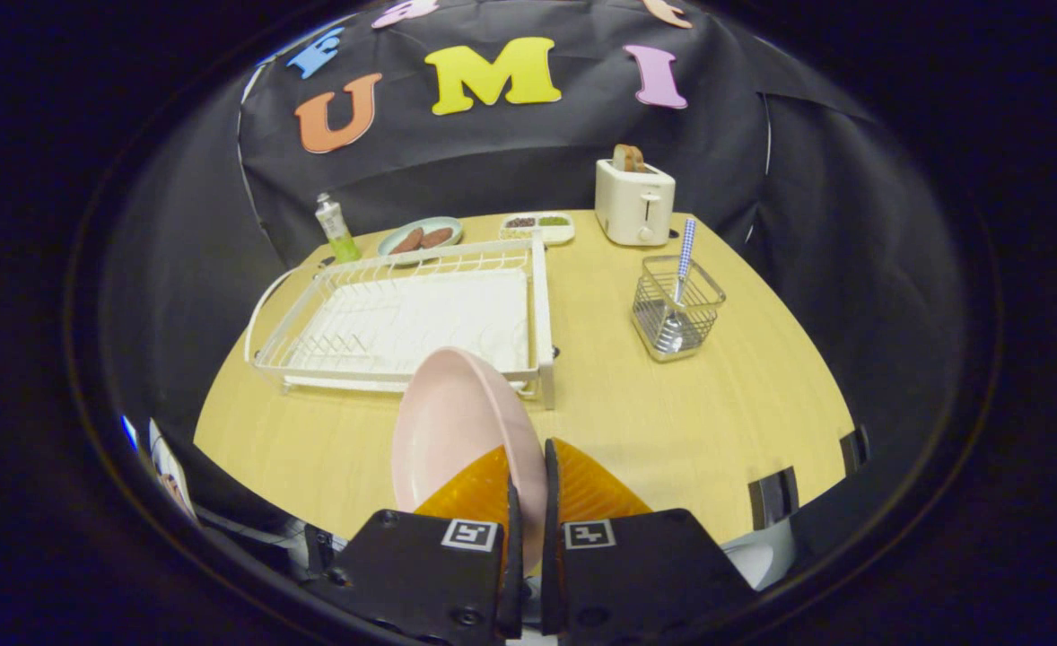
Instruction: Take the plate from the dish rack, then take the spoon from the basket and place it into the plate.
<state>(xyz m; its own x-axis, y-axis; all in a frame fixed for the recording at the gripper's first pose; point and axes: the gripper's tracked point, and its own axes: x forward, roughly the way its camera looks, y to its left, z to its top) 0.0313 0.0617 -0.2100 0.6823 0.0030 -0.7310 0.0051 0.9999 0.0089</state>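
A pale pink plate (pixel 452 422) stands on edge between my fingers, its rim pinched by both pads. My gripper (pixel 527 458) is shut on that rim and holds the plate in the air, in front of the near corner of the white dish rack (pixel 403 323). The rack's tray looks bare. Beyond my fingers to the right stands a wire basket (pixel 677 309) on the wooden table (pixel 672 422). A spoon (pixel 679 287) with a blue checked handle stands upright in the basket, bowl down.
At the back of the table stand a cream toaster (pixel 634 202) with bread in it, a small divided dish (pixel 537 224), a plate of brown food (pixel 421 236) and a green bottle (pixel 336 229). Bare tabletop lies between the rack and the basket.
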